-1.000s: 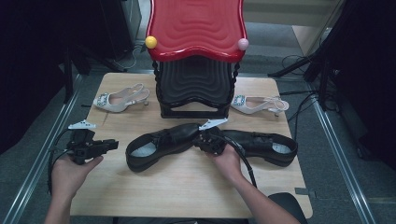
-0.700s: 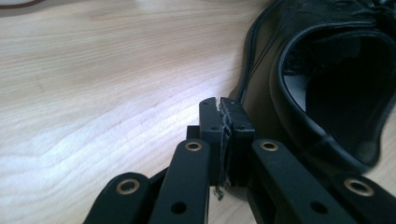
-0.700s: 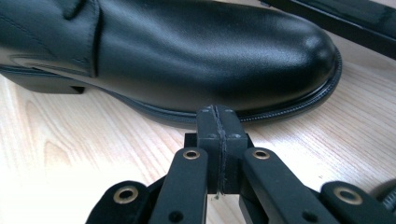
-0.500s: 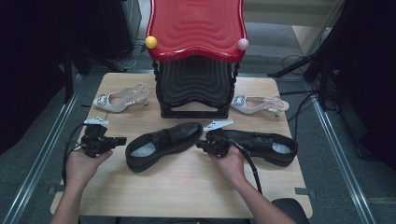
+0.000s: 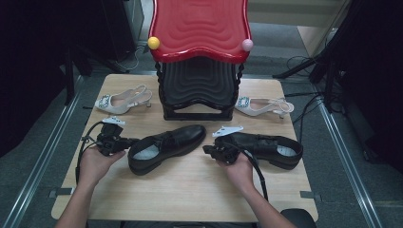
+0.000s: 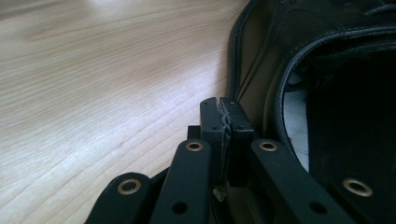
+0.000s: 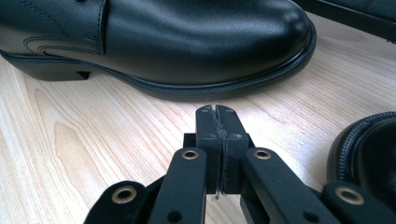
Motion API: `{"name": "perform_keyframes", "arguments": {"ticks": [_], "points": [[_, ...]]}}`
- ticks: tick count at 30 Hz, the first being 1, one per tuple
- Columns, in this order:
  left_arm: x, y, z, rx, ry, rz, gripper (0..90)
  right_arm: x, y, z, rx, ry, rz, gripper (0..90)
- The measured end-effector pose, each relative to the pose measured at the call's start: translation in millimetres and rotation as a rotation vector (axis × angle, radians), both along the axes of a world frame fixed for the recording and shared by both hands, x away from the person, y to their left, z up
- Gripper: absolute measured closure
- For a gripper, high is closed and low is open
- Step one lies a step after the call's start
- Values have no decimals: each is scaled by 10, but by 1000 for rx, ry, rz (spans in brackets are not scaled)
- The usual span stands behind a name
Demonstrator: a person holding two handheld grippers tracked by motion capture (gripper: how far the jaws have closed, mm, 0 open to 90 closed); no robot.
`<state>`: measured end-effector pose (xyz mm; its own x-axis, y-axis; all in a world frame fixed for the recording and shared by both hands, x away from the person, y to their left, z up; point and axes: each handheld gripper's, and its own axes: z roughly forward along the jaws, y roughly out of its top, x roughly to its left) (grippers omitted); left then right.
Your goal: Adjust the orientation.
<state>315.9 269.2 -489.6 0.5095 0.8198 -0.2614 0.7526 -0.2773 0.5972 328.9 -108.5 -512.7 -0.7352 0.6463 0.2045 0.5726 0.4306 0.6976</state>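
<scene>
High view: wooden table, grey floor, dark room

Red chair hides table's far middle — top cropped

1. Looks like a lab or recording studio: dark surroundings and black stands around a lone wooden counter.
2. Cables trailing over grey carpet.
3. Metal floor rails flanking the counter, staged shoes laid out.
</scene>
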Motion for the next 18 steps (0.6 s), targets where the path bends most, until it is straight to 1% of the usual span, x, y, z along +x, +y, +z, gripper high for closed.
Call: {"name": "perform_keyframes", "arguments": {"ticks": [2, 4, 8, 10, 12, 17, 18], "points": [[-3, -1, -6, -9, 4, 3, 898, -8, -1, 2, 2, 1, 0, 898], [-15, 0, -17, -28, 14, 2, 898, -11, 2, 1, 2, 2, 3, 898], [-47, -42, -12, -17, 12, -13, 898, -13, 28, -7, -1, 3, 12, 897], [-63, -61, -19, -29, 21, -20, 898, -16, 35, -3, 0, 8, 11, 897], [-83, -76, -27, -45, 32, -30, 897, -13, 47, 2, 2, 2, 17, 897], [-148, -130, -31, -56, 42, -50, 897, -2, 94, 1, 7, 9, 37, 899], [-159, -141, -32, -53, 38, -55, 897, -1, 105, 2, 9, 12, 43, 899]]}}
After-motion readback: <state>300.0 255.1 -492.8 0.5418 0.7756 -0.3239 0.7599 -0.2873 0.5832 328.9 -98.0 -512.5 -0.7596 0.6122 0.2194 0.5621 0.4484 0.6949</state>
